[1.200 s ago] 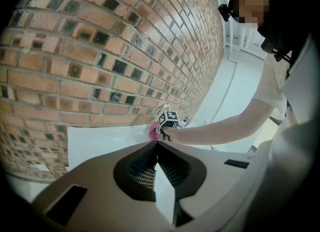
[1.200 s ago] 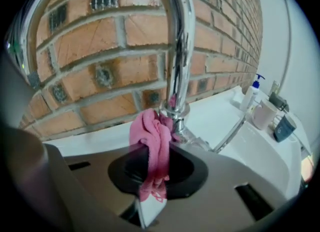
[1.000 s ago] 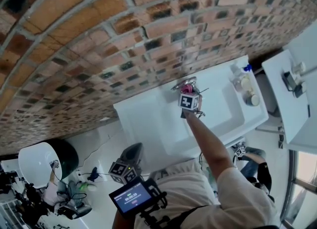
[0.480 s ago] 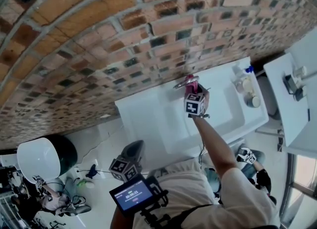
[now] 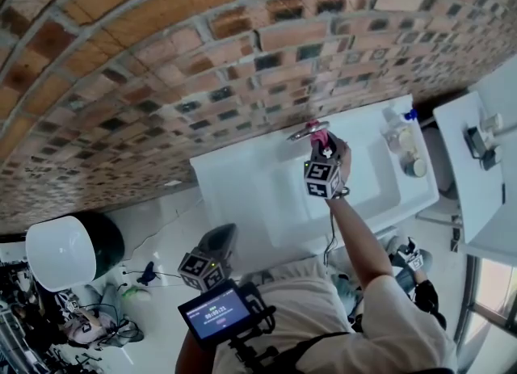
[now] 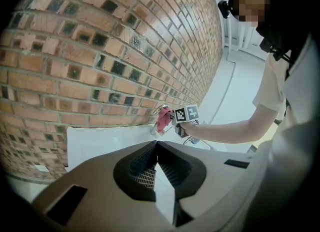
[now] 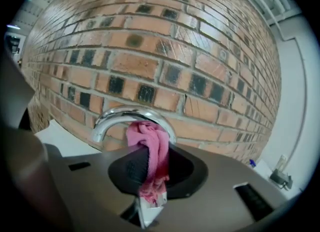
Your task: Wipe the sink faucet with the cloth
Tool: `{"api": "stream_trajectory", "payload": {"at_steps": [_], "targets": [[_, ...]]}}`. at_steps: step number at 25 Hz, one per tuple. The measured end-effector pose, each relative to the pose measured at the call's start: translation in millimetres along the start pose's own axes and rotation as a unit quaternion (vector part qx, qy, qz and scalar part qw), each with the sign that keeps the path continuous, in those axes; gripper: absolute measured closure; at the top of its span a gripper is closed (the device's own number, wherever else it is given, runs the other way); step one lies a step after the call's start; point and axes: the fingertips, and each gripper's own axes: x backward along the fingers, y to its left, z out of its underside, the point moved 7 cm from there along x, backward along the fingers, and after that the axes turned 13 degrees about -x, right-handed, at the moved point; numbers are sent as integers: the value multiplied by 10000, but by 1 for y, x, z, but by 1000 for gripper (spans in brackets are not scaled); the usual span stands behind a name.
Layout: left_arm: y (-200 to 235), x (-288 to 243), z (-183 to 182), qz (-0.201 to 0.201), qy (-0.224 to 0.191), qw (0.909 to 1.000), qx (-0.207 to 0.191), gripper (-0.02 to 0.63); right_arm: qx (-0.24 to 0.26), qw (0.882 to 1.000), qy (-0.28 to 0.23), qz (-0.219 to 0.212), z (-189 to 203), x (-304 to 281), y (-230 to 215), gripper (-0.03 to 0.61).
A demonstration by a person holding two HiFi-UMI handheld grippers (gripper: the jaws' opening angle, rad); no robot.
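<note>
Right tongs (image 7: 150, 176) clamped on pink cloth (image 7: 151, 146). Cloth touches underside of faucet (image 7: 112, 118) arch, frame centre. Left tongs (image 6: 156, 148) closed, empty, well apart from faucet.

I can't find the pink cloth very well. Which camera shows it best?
The right gripper view: the pink cloth sits big in the middle, pinched in the right claw and touching the curved faucet. The head view shows only a small pink spot at the faucet; the left gripper view shows it tiny and far off.
</note>
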Motion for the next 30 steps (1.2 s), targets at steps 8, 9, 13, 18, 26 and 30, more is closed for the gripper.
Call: {"api": "stream_trajectory", "payload": {"at_steps": [8,9,13,18,26,30], "targets": [[-5,-7,-4,96,14,9999,-43,629,261,9993,-185,-208,-5,9,14,509],[-5,-9,-5,107,10,9999,-39,627,247,9993,-191,-218,-6,9,15,509],[-5,-11,-3,124,-4,9999,78,627,389,9979,-268,-445,-5,11,28,509],[-5,-13,-4,116,47,9999,11,627,554,9953,-241,-755,2,8,41,509],[-5,-16,-2,129,61,9999,28,627,803,9895,-197,-1187,16,-1,58,510],[-6,-19,-2,145,88,9998,57,627,661,9881,69,-1389,29,-4,64,511]]}}
